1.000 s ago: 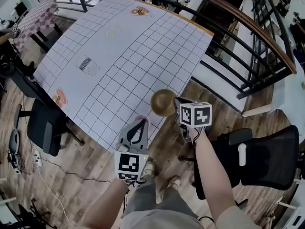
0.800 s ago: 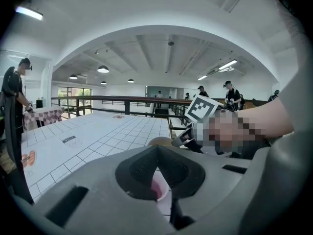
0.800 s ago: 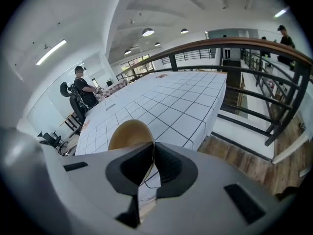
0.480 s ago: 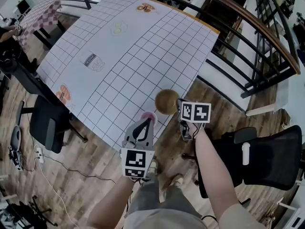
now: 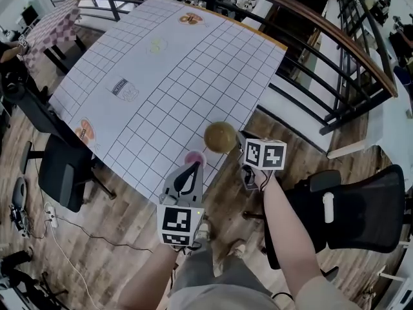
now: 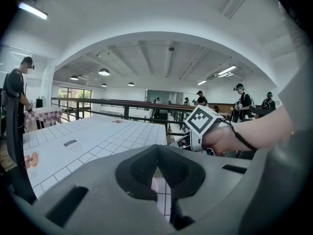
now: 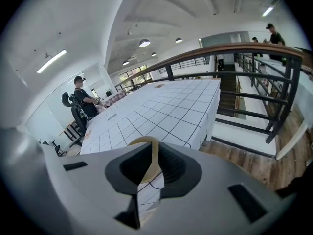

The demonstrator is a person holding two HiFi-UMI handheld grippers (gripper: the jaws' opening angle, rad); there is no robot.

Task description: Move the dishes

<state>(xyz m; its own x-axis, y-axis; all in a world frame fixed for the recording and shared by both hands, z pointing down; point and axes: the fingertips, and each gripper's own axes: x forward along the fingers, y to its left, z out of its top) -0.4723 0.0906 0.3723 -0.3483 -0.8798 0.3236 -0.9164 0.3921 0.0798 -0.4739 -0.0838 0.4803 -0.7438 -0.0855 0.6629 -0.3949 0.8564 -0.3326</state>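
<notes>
The right gripper (image 5: 241,141) is clamped on the rim of a tan bowl (image 5: 220,136), the thin wall pinched between its jaws, and holds it over the near edge of the grid-cloth table (image 5: 169,92), close to the near right corner. The left gripper (image 5: 193,168) has its jaws drawn together on what looks like a small pink dish (image 5: 194,156), held at the same near edge just left of the bowl. Neither dish rests on the cloth, which carries only printed marks (image 5: 122,89). Both dishes seem picked up and in transit; setting them down is still to do.
</notes>
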